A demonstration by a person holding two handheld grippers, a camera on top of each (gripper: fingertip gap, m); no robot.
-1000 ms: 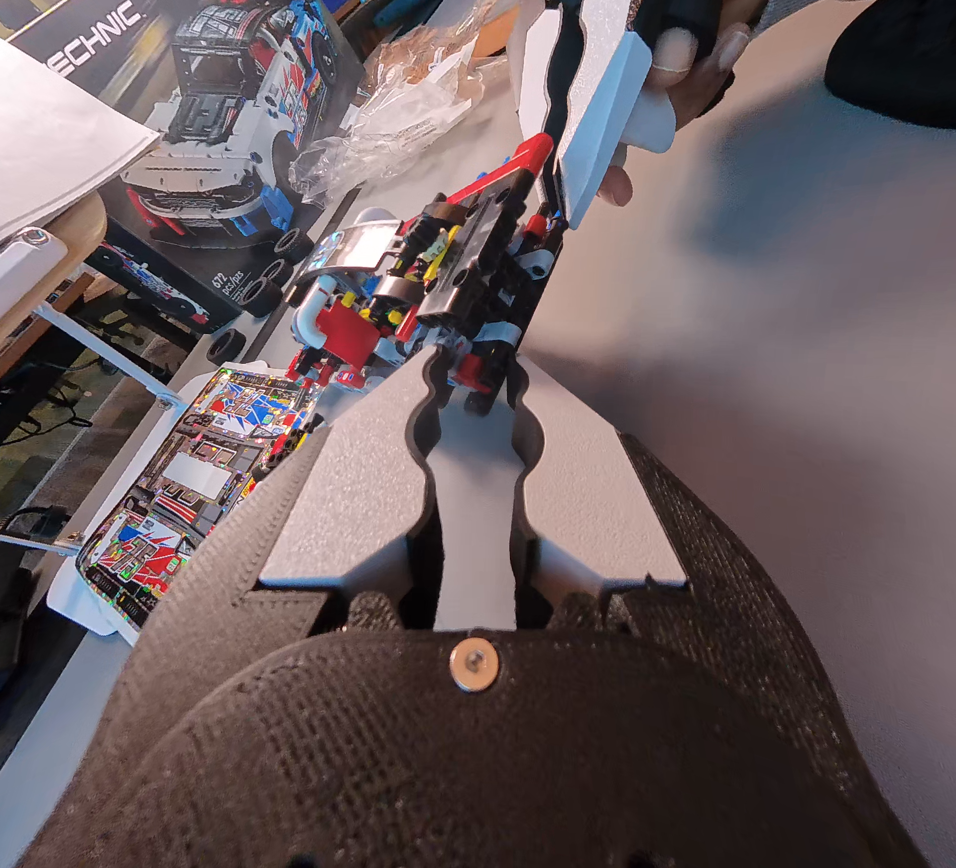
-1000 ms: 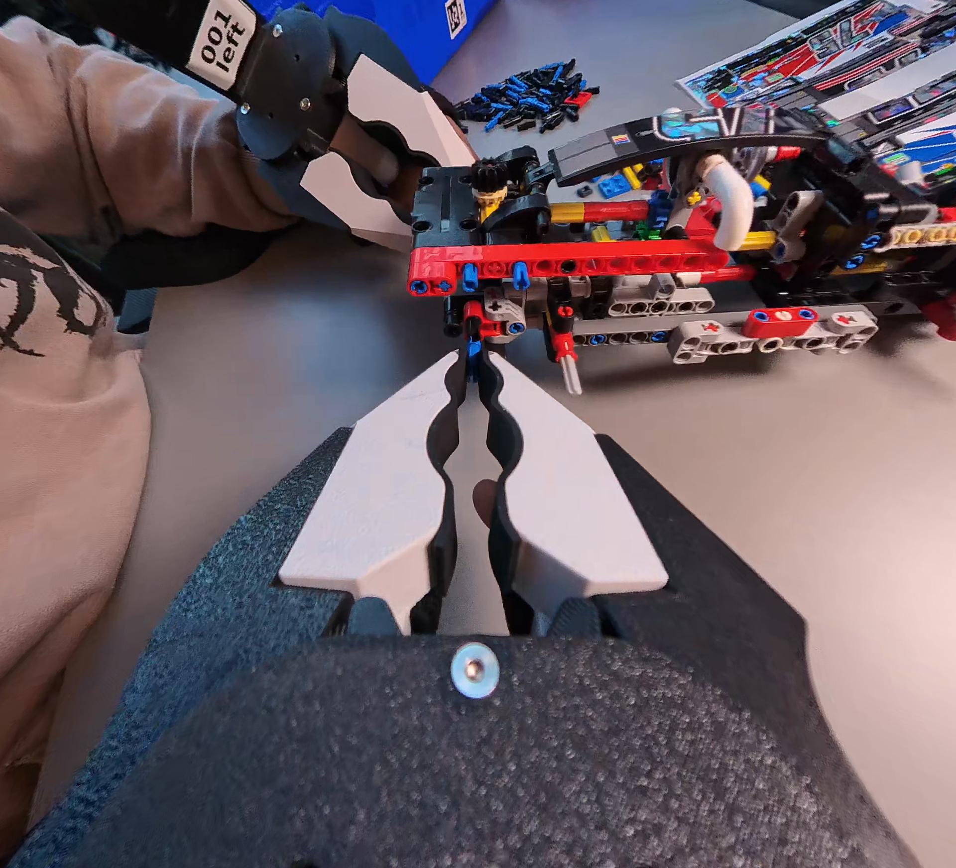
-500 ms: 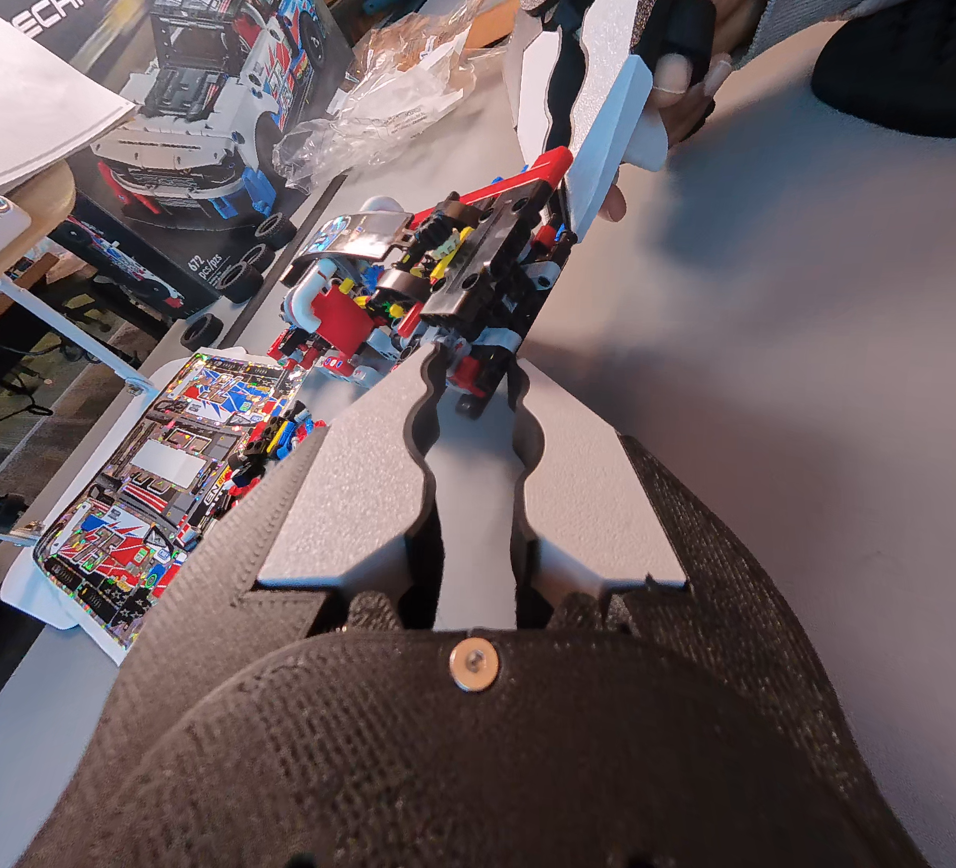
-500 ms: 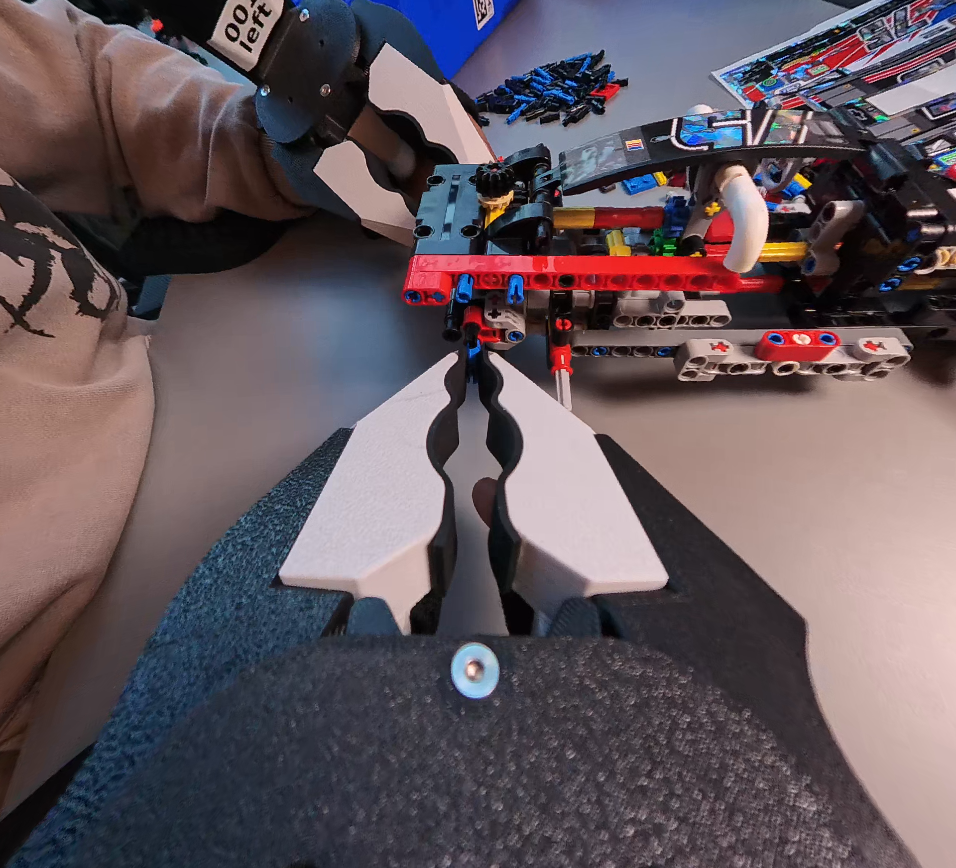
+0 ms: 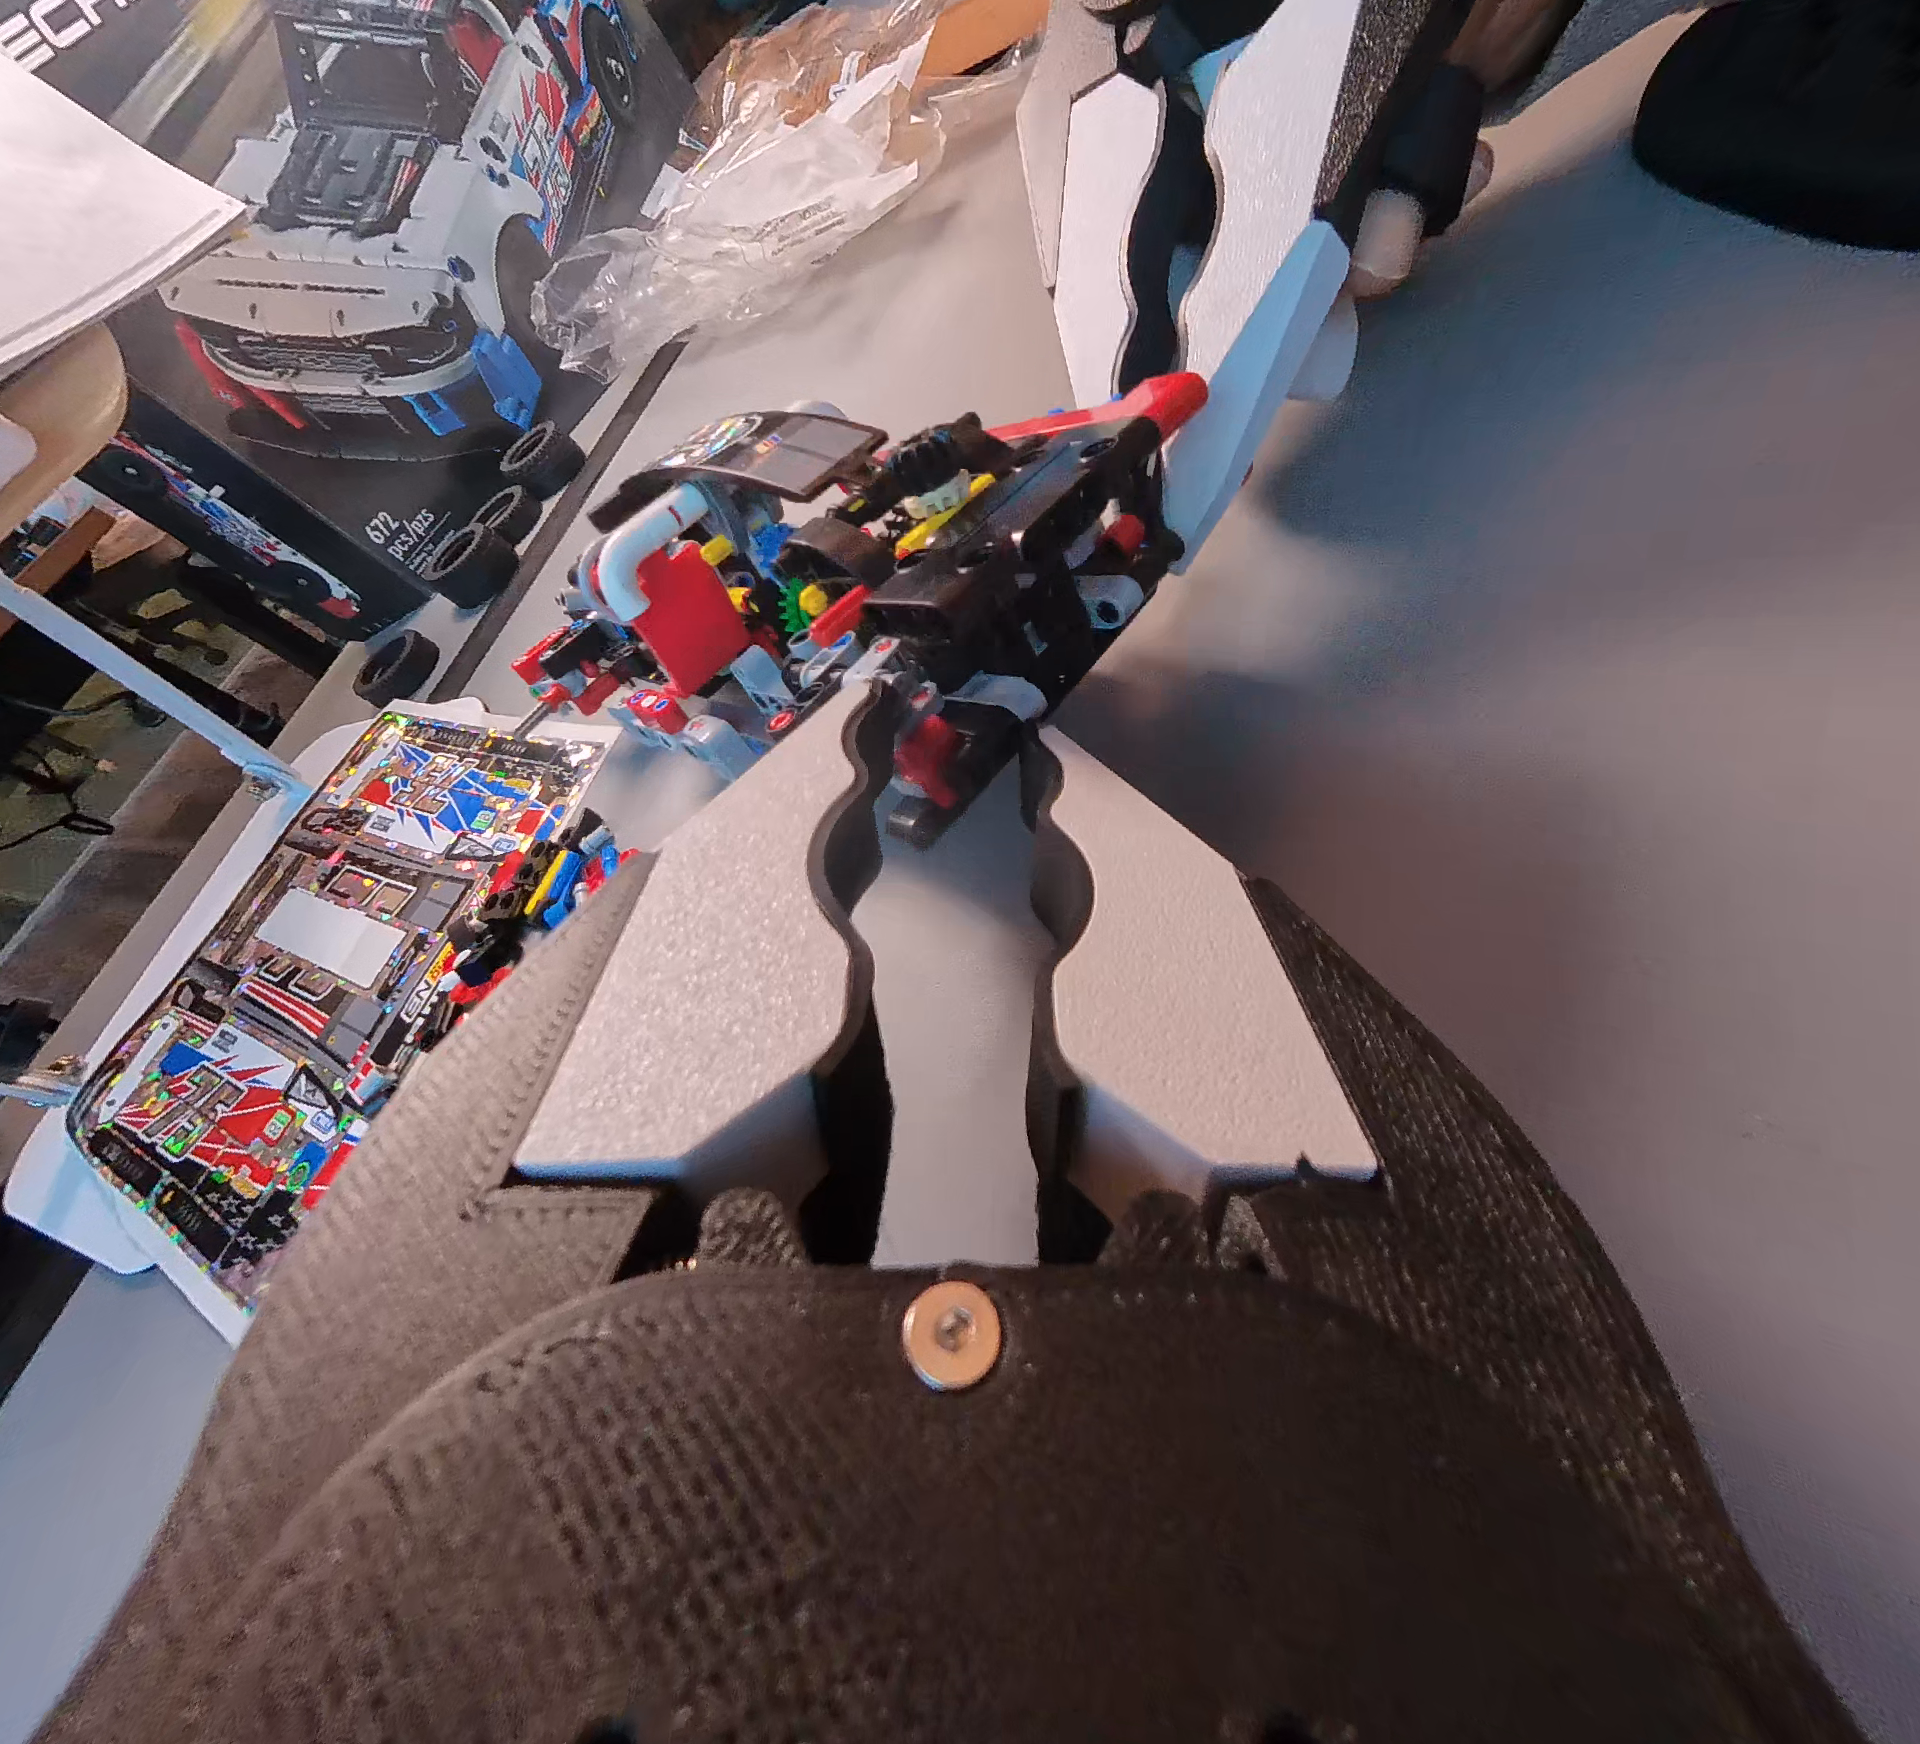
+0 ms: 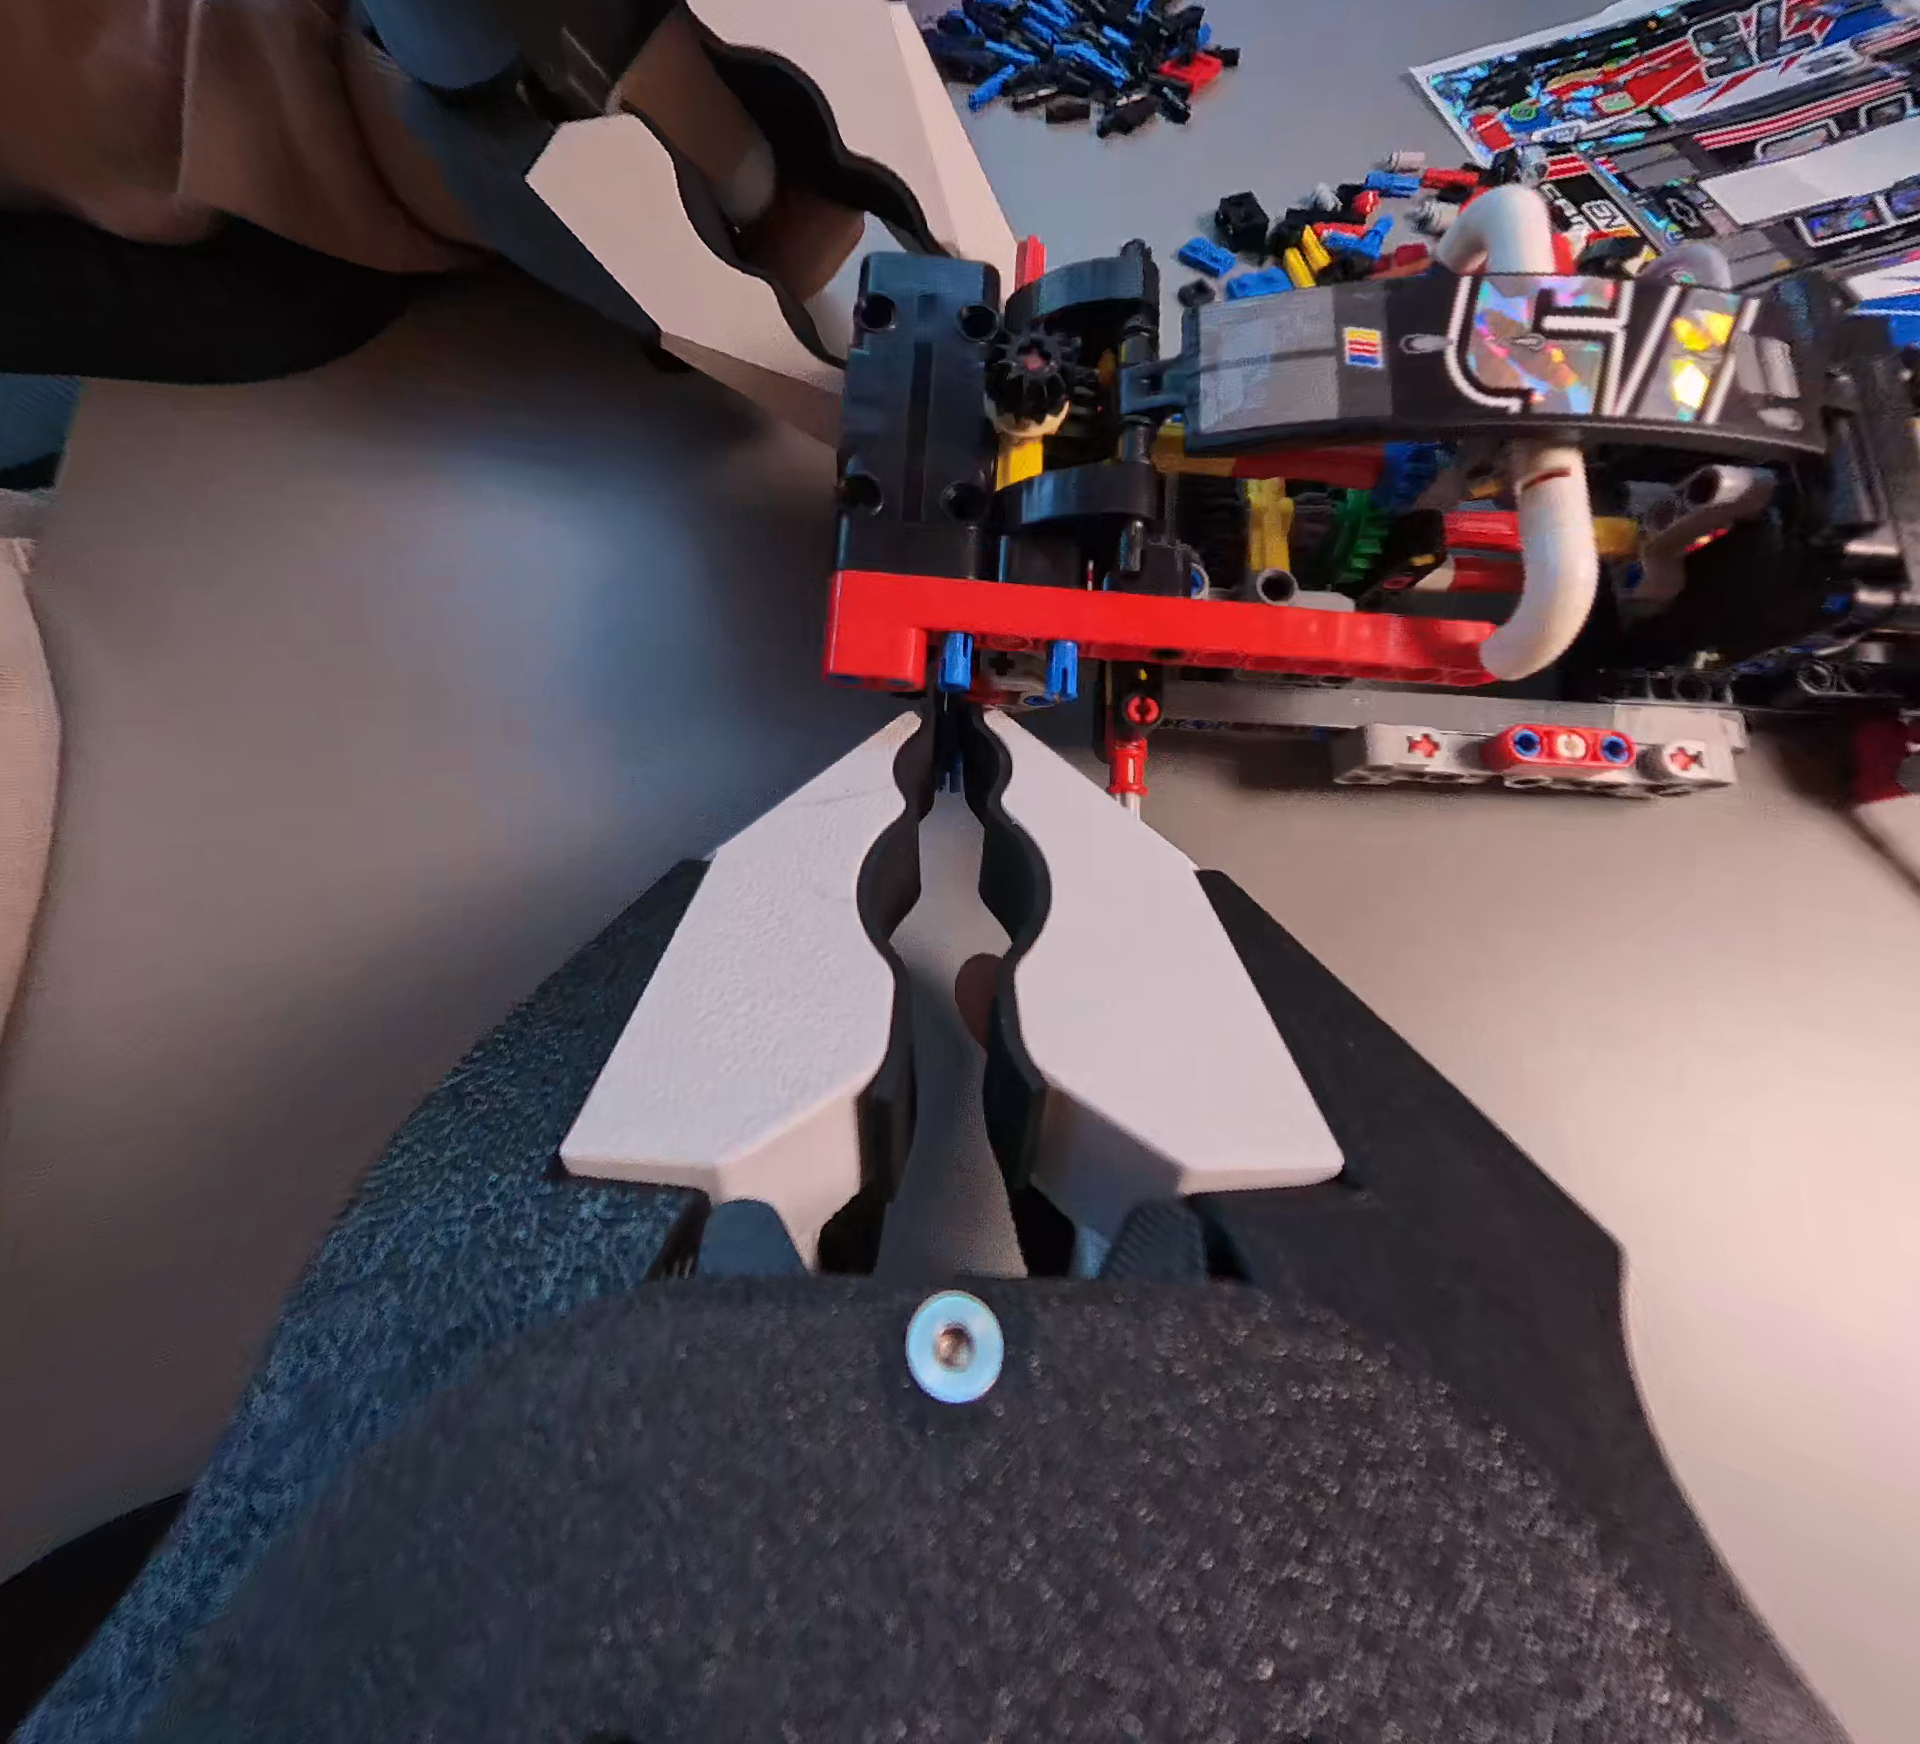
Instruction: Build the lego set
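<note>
Grey worktop (image 6: 416, 655) carries everything I see. My right gripper (image 6: 954, 738) has its fingers nearly together, pinching a small dark pin (image 6: 948, 764) at the near edge of the lego car chassis (image 6: 1195, 499), just below its red beam (image 6: 1143, 624). My left gripper (image 5: 951, 738) has its fingers apart, either side of the chassis's end; I cannot tell whether they press on it. Beyond lie a pile of blue and black pins (image 6: 1081, 47), loose coloured pieces (image 6: 1320, 229), a glittering sticker sheet (image 5: 291, 946), spare black tyres (image 5: 473, 562), the set's box (image 5: 343, 167) and crumpled clear bags (image 5: 779, 167).
</note>
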